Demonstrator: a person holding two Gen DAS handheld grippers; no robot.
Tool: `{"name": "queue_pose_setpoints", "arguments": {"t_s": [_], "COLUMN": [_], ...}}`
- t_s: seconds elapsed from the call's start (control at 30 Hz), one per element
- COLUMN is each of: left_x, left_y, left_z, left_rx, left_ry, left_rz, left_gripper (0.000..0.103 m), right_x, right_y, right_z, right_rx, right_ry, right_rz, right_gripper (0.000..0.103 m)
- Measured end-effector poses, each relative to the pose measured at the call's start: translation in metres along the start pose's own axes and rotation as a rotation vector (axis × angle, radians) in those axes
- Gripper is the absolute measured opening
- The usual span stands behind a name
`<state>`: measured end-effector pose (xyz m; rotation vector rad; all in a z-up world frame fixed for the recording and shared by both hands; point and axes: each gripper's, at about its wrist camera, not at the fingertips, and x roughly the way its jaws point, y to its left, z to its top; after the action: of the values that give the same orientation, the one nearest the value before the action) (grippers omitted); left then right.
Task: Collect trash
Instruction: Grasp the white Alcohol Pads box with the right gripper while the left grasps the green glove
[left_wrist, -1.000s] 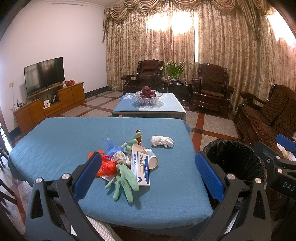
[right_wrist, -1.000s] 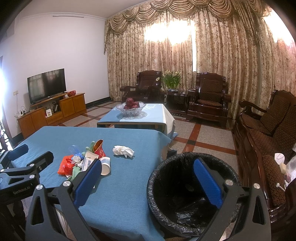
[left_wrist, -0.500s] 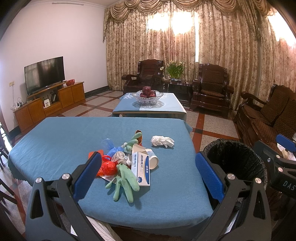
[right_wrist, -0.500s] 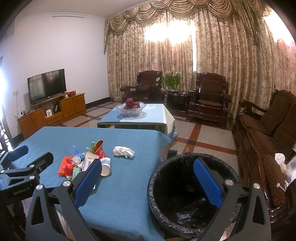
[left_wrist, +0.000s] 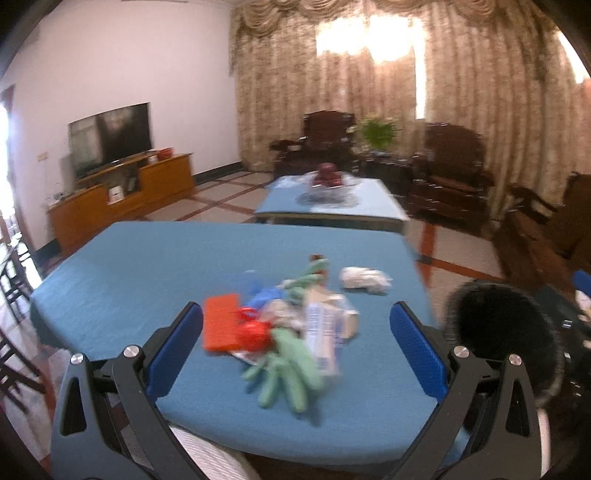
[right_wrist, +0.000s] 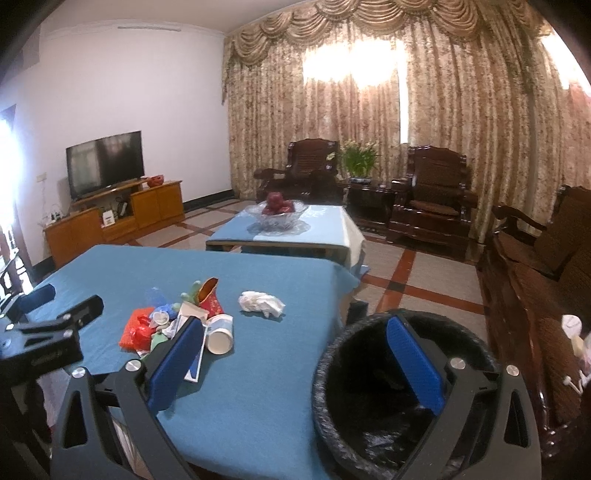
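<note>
Left wrist view (blurred). Left gripper (left_wrist: 295, 330): lower frame, blue-padded jaws wide apart, holding nothing. Between them, at centre frame, trash pile on blue table (left_wrist: 147, 266): green glove (left_wrist: 288, 365), orange-red net bag (left_wrist: 223, 326), white-and-blue box (left_wrist: 321, 339). Crumpled tissue (left_wrist: 364, 280): right of centre, apart from the pile. Bin (left_wrist: 495, 336) with black liner: lower right, beside the table's edge.

Right wrist view. Right gripper (right_wrist: 295, 360): lower frame, jaws wide apart, empty; the right finger overlaps the bin (right_wrist: 373, 435) opening at lower right. Trash pile left of centre on the table (right_wrist: 258, 369): paper cup (right_wrist: 219, 334) on its side, red packet (right_wrist: 209, 297), net bag (right_wrist: 135, 328). Tissue (right_wrist: 261, 303): centre frame, alone. Left gripper (right_wrist: 51, 321): left edge. Fruit bowl (right_wrist: 277, 214) on the far low table, upper centre.
</note>
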<state>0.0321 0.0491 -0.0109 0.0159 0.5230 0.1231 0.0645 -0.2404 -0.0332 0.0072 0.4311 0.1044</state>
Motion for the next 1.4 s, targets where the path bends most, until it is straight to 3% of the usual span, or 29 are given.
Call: {"name": "queue_pose_setpoints", "arguments": {"t_s": [0.2,0.43,0.7,0.87,1.23,1.33,1.4], "left_x": [0.049,0.093,0.115,0.126,0.144,0.144,0.145], "left_y": [0.045,0.075,0.093,0.102,0.098,0.098,0.099], "left_z": [-0.014,-0.045,-0.058,-0.066,-0.061,-0.061,-0.061], "left_rx": [-0.031,-0.006,-0.037,-0.043,-0.047,-0.051,-0.054], "left_ry": [0.059,0.147,0.185,0.190,0.188,0.192,0.193], "left_rz": [0.131,0.175,0.160,0.170,0.144,0.147,0.149], "left_gripper": [0.098,0.098,0.091,0.086,0.085,0.085,0.085], "right_x": [0.050,0.124,0.176,0.192,0.218,0.226,0.225], "right_y": [0.029,0.080,0.107,0.119,0.142,0.147,0.146], "right_z": [-0.012,-0.038,-0.068,-0.067,-0.070,-0.072,-0.071], "right_rx": [-0.008,-0.041,-0.041,-0.051,-0.093,-0.084,-0.069], "right_ry": [0.044,0.153,0.275,0.303,0.347,0.384,0.390], "right_rz": [0.084,0.195,0.239,0.262,0.299,0.353,0.369], "right_gripper": [0.096,0.082,0.076,0.076,0.075,0.062,0.060]}}
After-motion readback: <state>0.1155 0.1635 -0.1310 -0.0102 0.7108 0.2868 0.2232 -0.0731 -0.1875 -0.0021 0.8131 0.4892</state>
